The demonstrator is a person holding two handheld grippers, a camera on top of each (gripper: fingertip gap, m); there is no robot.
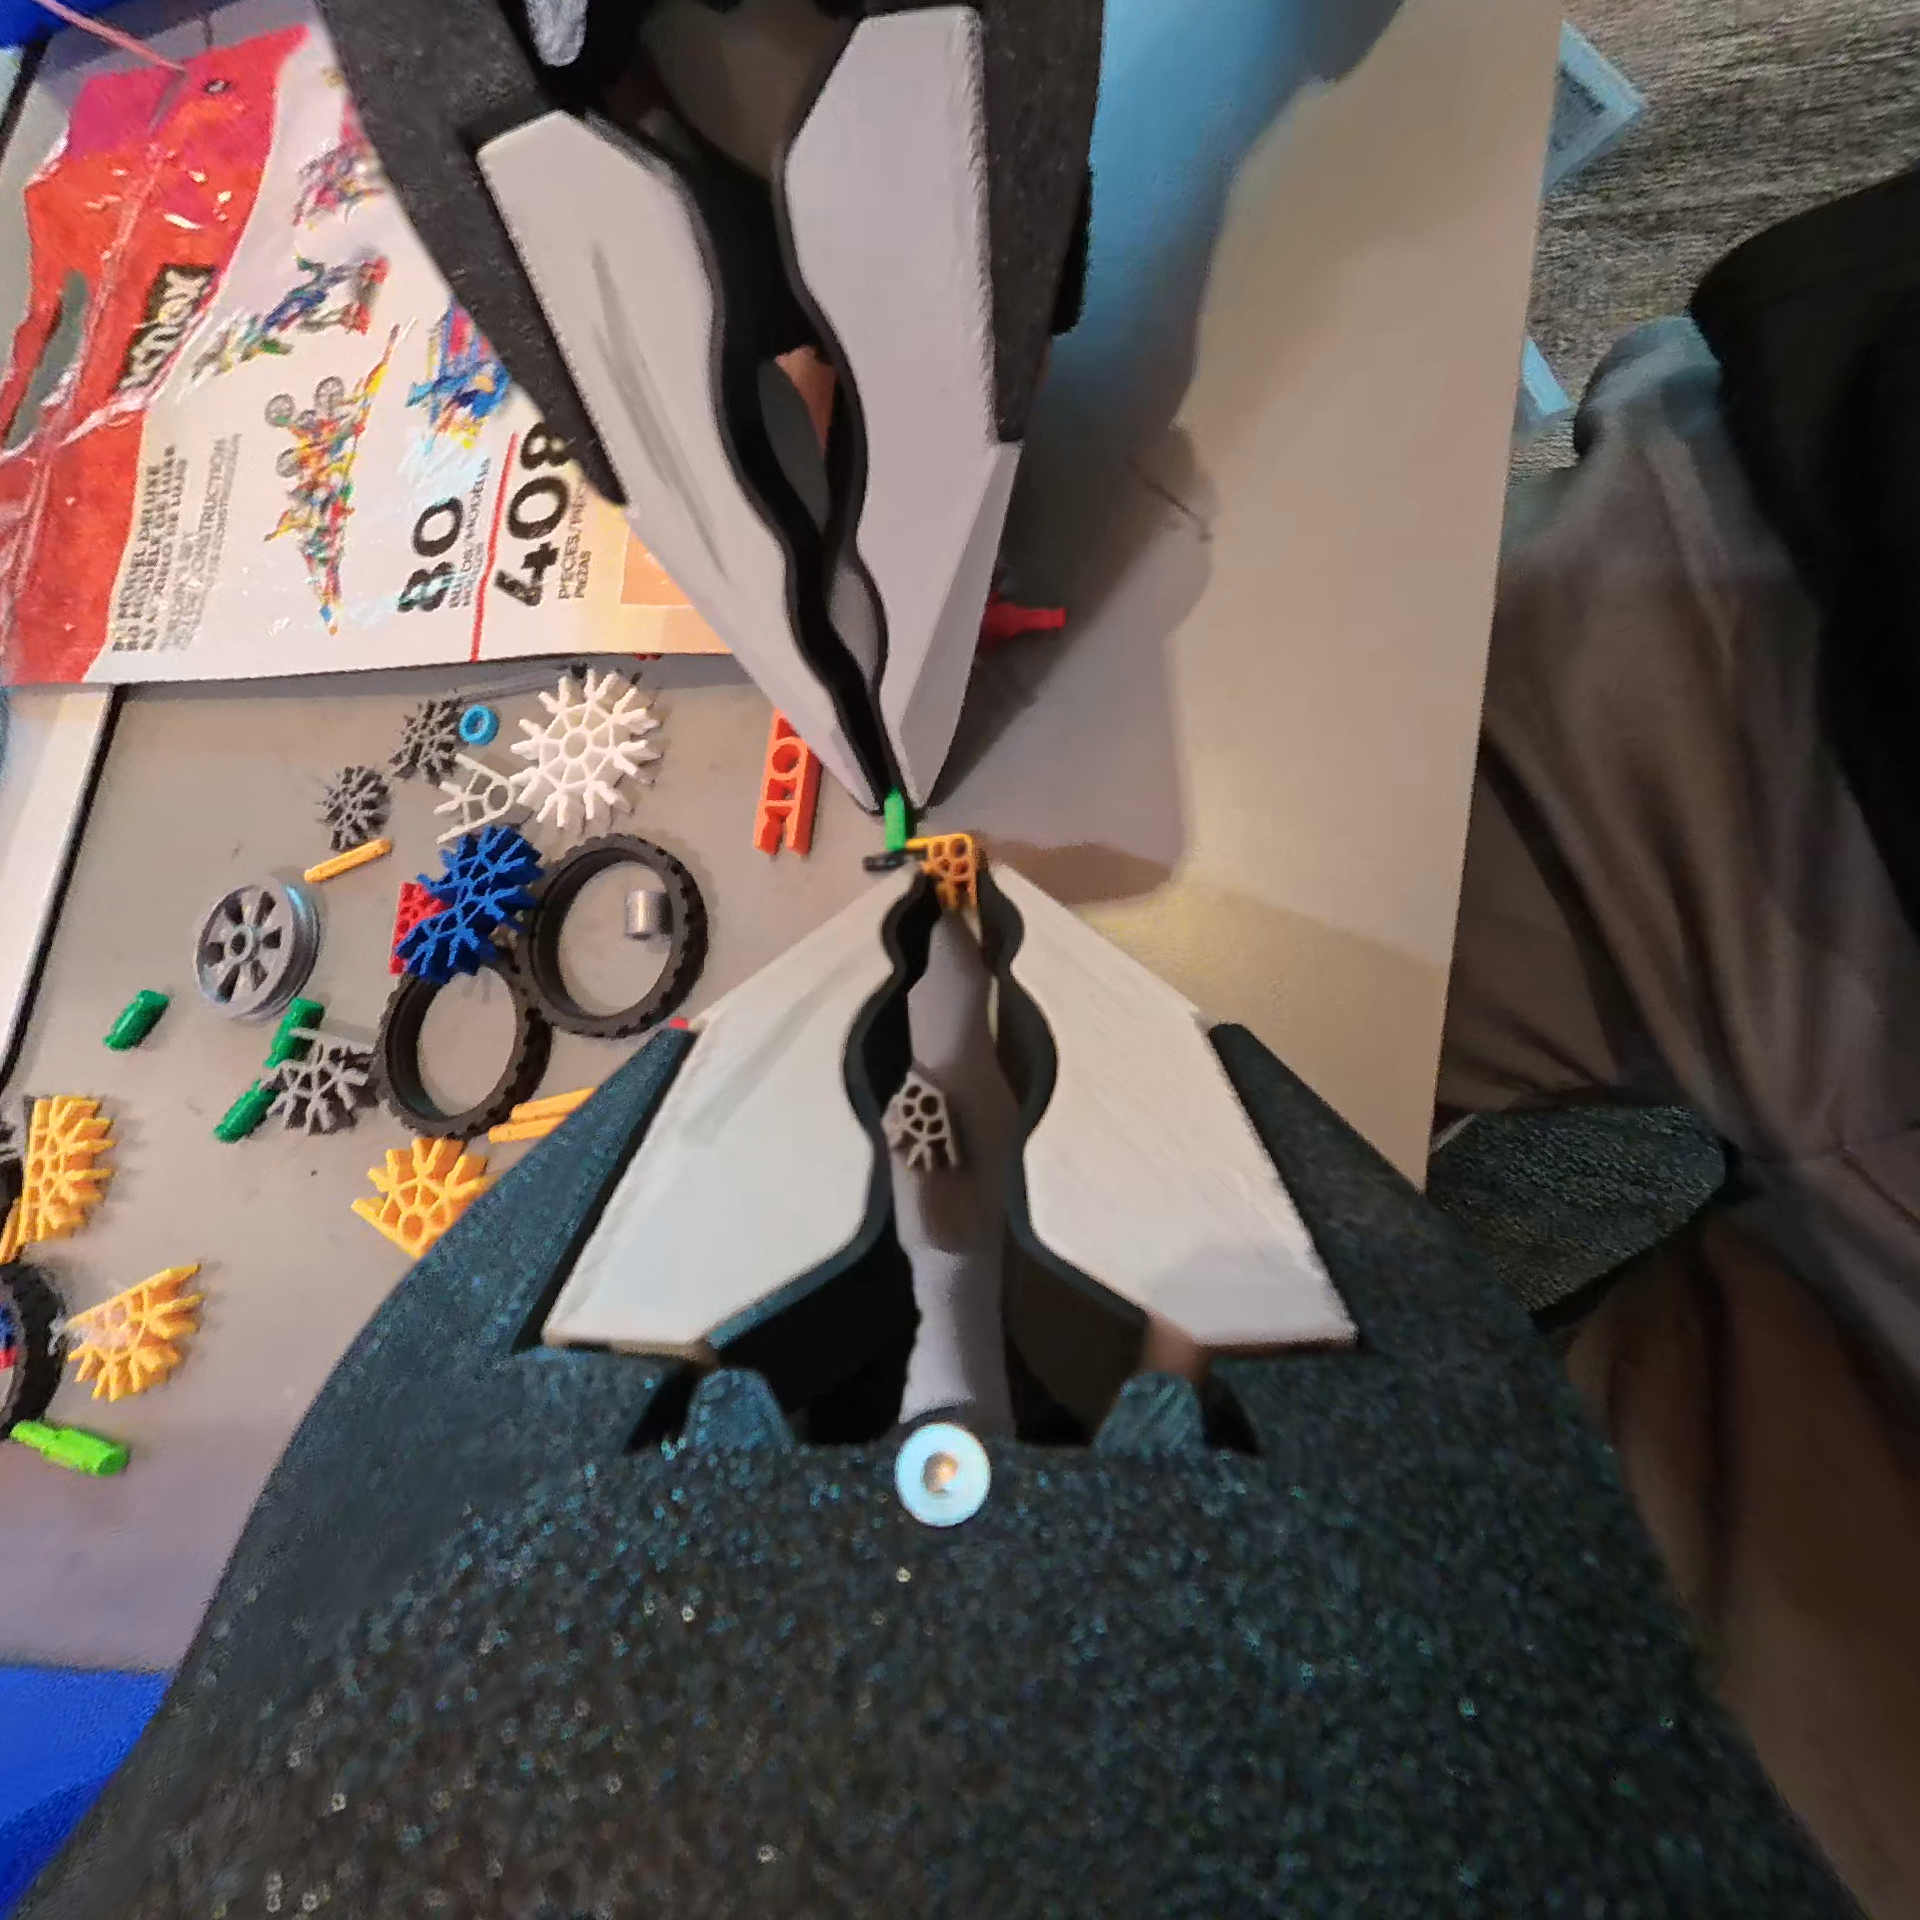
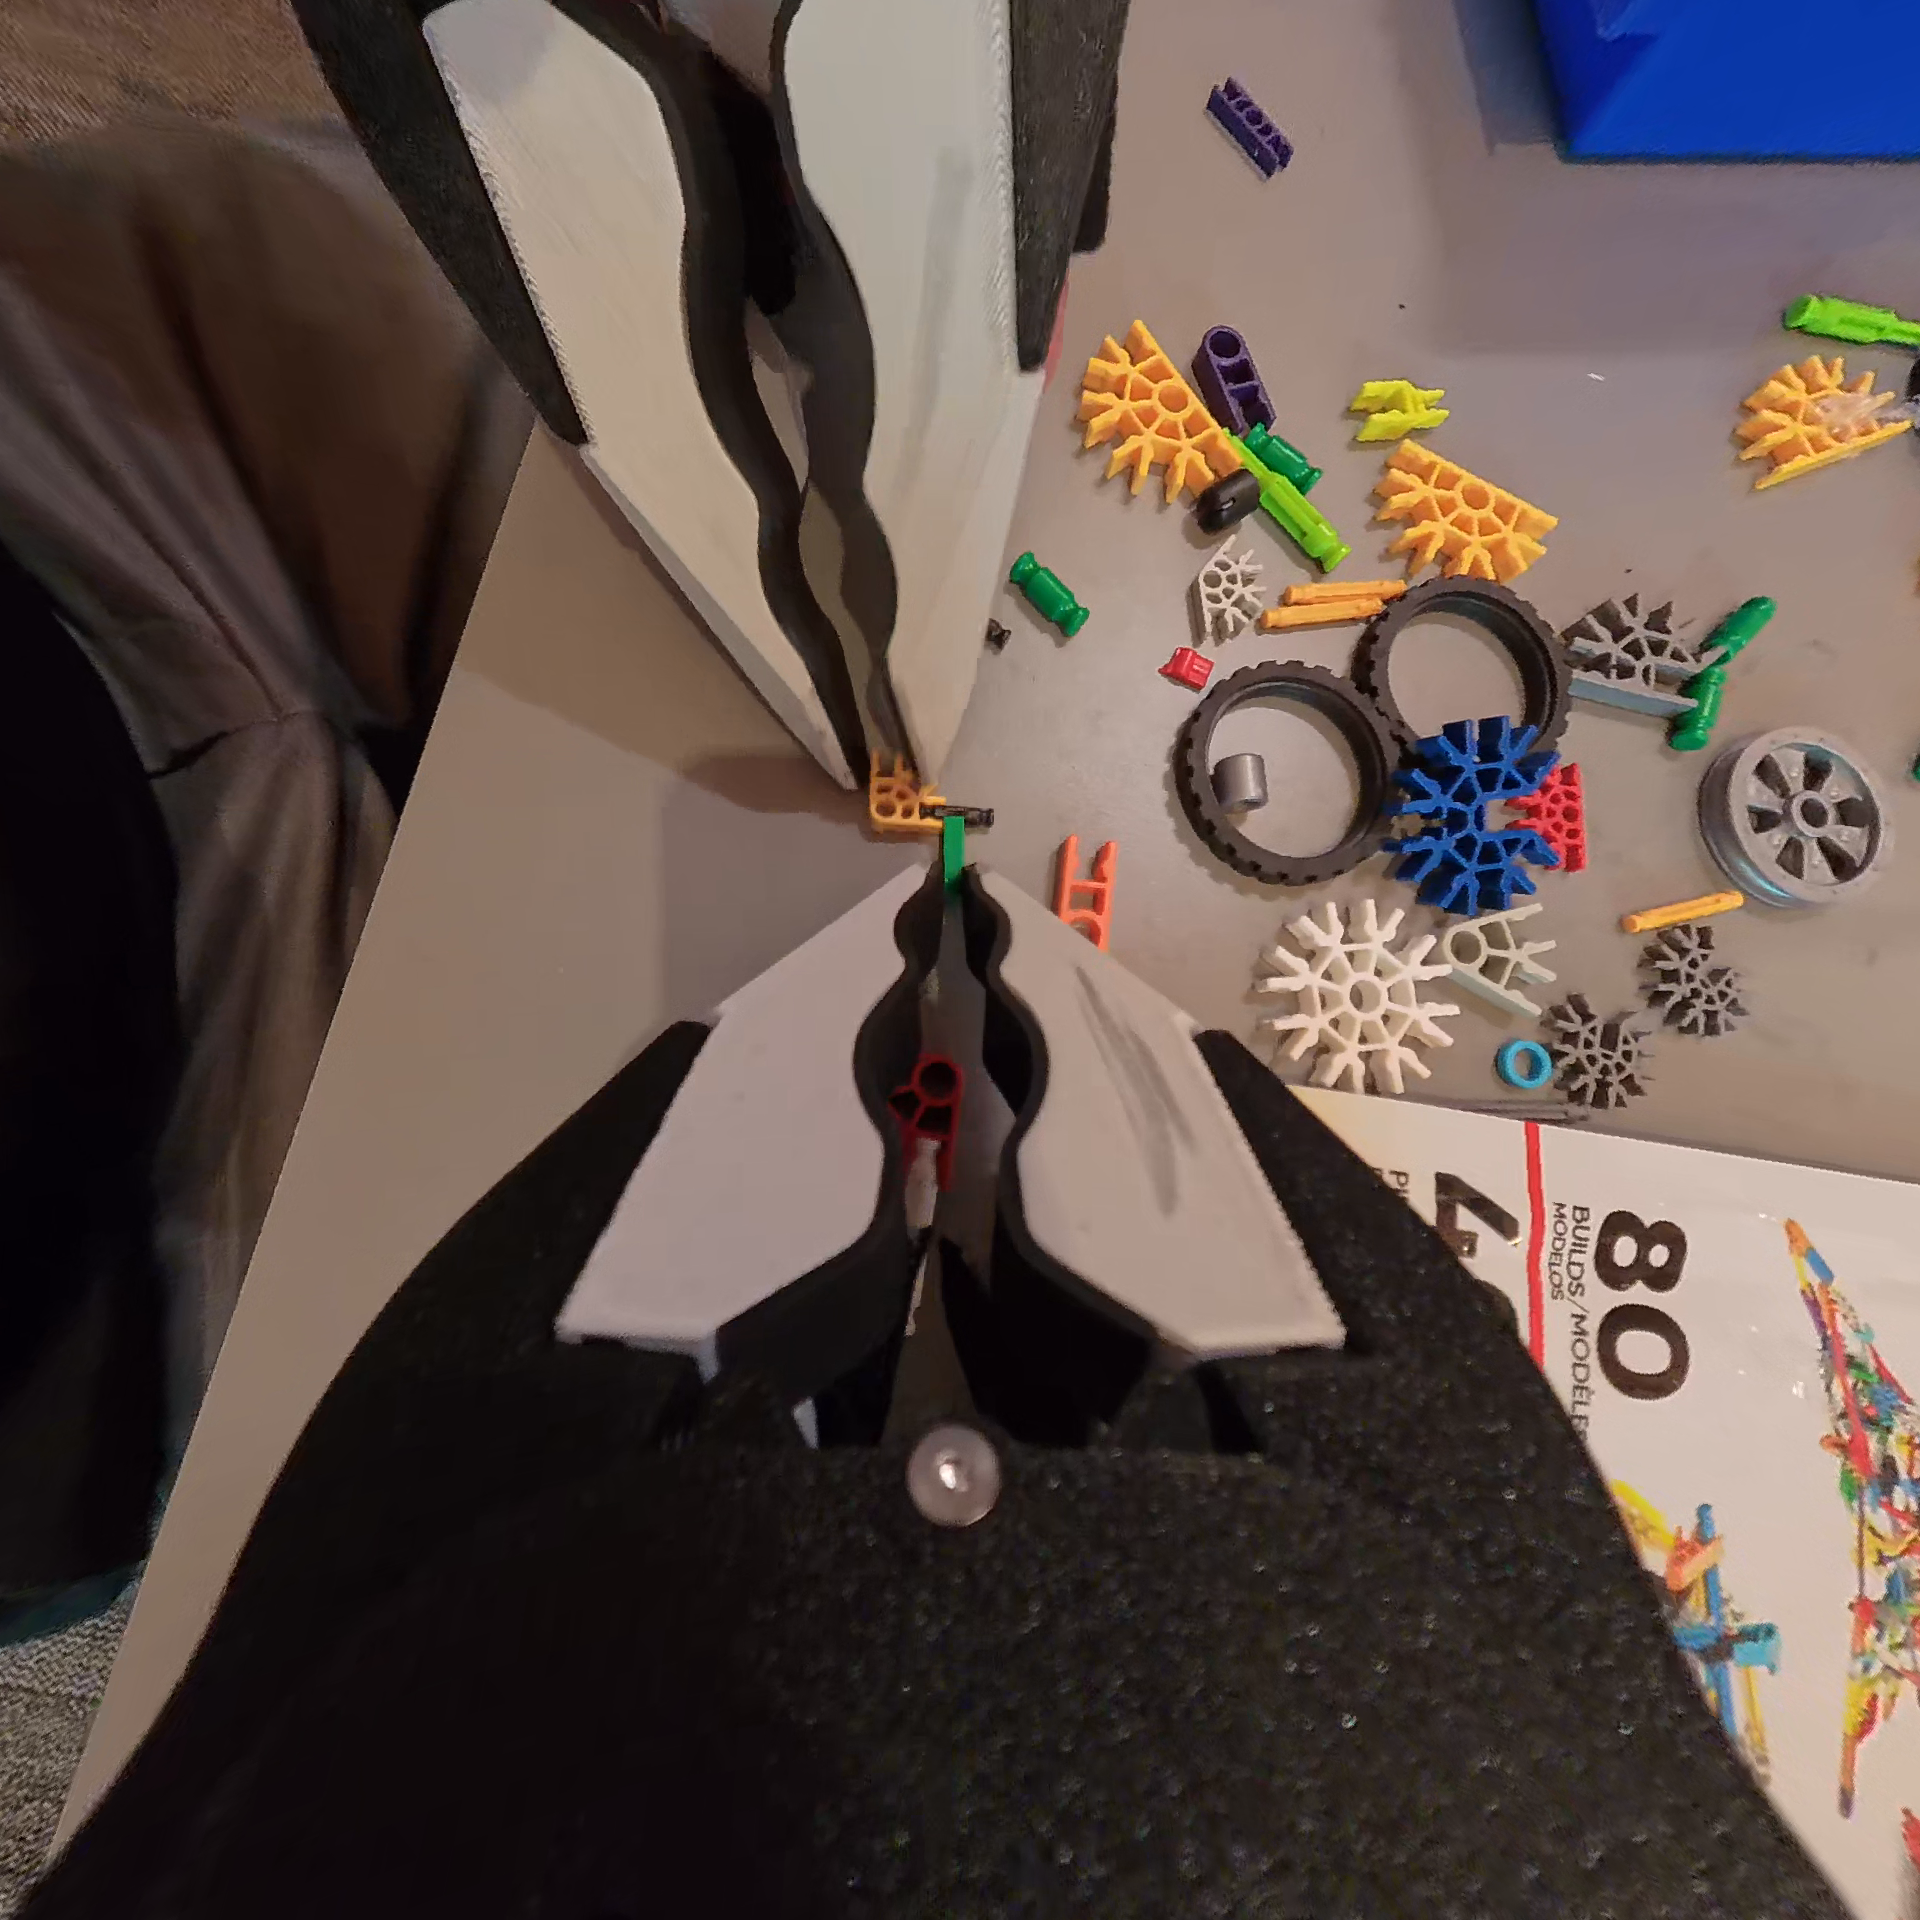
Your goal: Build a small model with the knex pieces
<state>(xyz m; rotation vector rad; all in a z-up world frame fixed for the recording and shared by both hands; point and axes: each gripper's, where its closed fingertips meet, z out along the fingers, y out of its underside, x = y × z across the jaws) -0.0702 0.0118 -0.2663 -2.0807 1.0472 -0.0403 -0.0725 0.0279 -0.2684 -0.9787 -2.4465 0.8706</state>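
My left gripper is shut on a small yellow connector, held just above the grey table. My right gripper is shut on a short green rod. The two grippers meet tip to tip. The green rod's end sits against the yellow connector, beside a small black piece sticking out of it. In the left wrist view the right gripper comes in from above with the green rod. In the right wrist view the left gripper comes in from above.
Loose building pieces lie beside the grippers: two black tyres, a blue snowflake connector, a white one, an orange piece, a grey wheel and yellow fan connectors. A printed box and a blue bin flank them. A person's grey-trousered leg is past the table edge. Only a small space, under 4 cm, lies between the two pairs of fingers.
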